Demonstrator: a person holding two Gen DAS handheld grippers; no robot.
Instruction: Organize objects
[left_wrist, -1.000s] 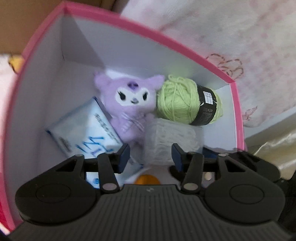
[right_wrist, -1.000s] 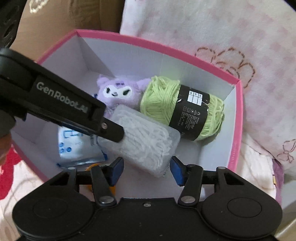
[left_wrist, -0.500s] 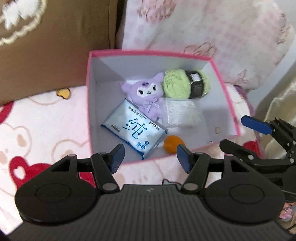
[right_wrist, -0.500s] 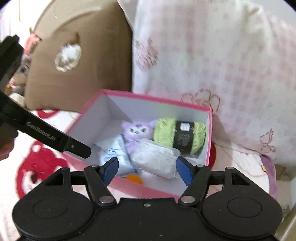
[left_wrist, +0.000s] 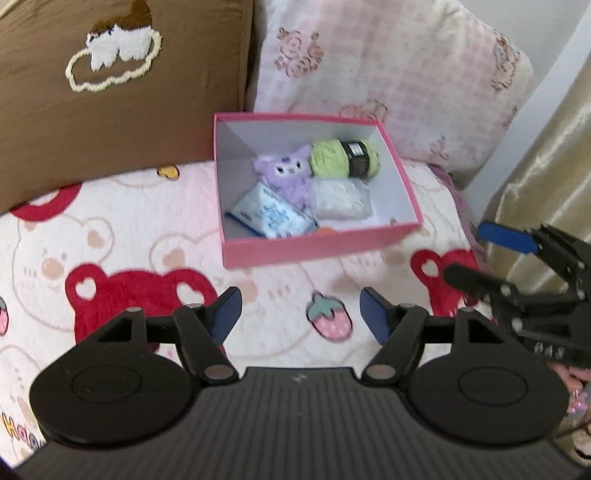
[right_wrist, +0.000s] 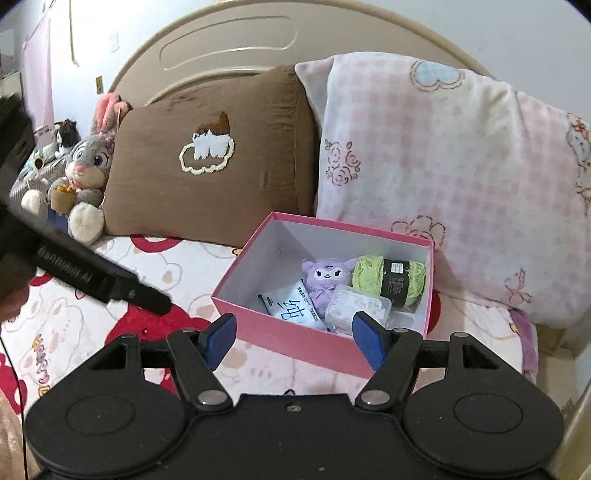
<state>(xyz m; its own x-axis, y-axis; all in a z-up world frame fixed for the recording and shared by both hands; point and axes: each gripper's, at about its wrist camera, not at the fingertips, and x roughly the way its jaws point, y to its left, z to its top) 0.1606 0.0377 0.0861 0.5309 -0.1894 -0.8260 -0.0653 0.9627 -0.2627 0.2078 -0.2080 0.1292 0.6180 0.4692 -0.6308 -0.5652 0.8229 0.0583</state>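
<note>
Both grippers are now sitting well back from the pink box (left_wrist: 317, 251), which a second ago was filling each view with the fingers down inside it; now the bear-printed blanket (left_wrist: 122, 236) is showing all around the box. Behind it a brown pillow (right_wrist: 221, 162) with a stitched cloud and a pink checked pillow (right_wrist: 443, 177) are leaning side by side against the headboard (right_wrist: 229, 48), and a grey rabbit plush (right_wrist: 86, 173) is sitting at the brown pillow's far side. The box, white inside and open-topped, is resting on the blanket just in front of the pillows. Inside it, a green yarn ball (right_wrist: 388, 280) with a black label is lying along the back wall, a purple plush toy (right_wrist: 325, 280) is lying beside it, a blue-and-white tissue pack (right_wrist: 295, 306) and a clear bag of white contents (right_wrist: 354, 306) are lying in front, and a small orange object (left_wrist: 325, 230) is peeking out at the near wall. The left gripper (left_wrist: 301, 314) is widening its jaws with nothing between them. The right gripper (right_wrist: 293, 338) is standing released, its jaws apart and empty.
</note>
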